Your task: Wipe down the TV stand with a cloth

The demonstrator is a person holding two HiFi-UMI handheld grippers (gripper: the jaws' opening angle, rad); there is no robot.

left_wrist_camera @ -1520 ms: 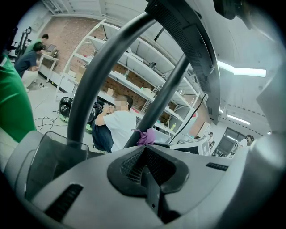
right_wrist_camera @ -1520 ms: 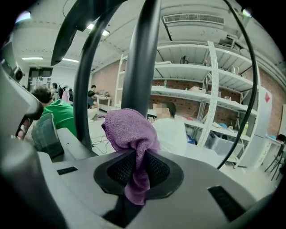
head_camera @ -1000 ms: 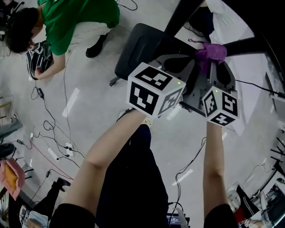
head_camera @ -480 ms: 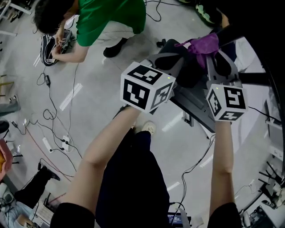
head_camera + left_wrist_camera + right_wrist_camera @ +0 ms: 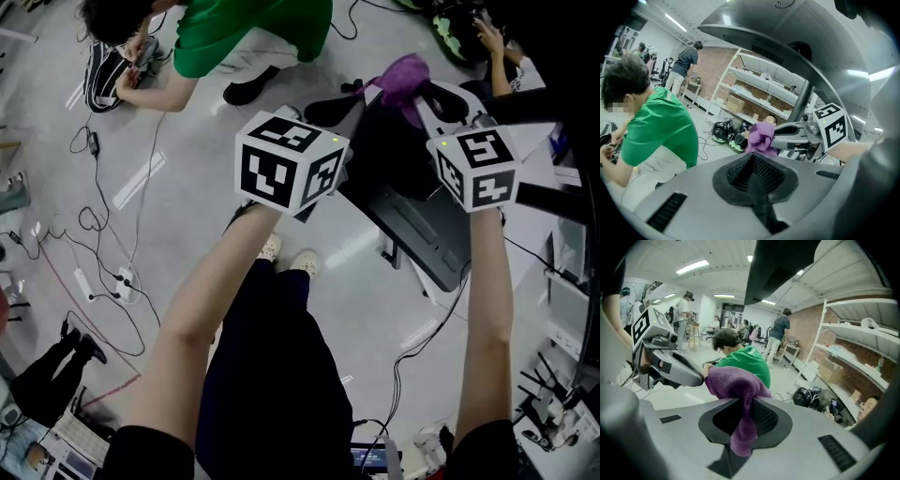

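My right gripper (image 5: 419,90) is shut on a purple cloth (image 5: 403,77), which bunches over its fingertips. In the right gripper view the cloth (image 5: 737,389) is clamped between the jaws of the right gripper (image 5: 743,403) and hangs out on both sides. My left gripper (image 5: 330,109) is held level beside it, a short way to the left. It is shut, and the left gripper view shows nothing between the jaws of the left gripper (image 5: 751,158). Below both grippers stands the dark grey TV stand base (image 5: 424,234), neither gripper touching it. A black pole (image 5: 801,101) rises under a large dark screen.
A person in a green shirt (image 5: 248,33) crouches on the floor ahead at left, with cables (image 5: 103,225) and a power strip (image 5: 124,278) spread out nearby. Another person's hand (image 5: 492,37) is at the far right. White shelving (image 5: 759,89) lines the brick wall.
Both grippers have moved further forward and up over the stand base, the cloth still in the right one. The crouching person now appears nearer the top middle.
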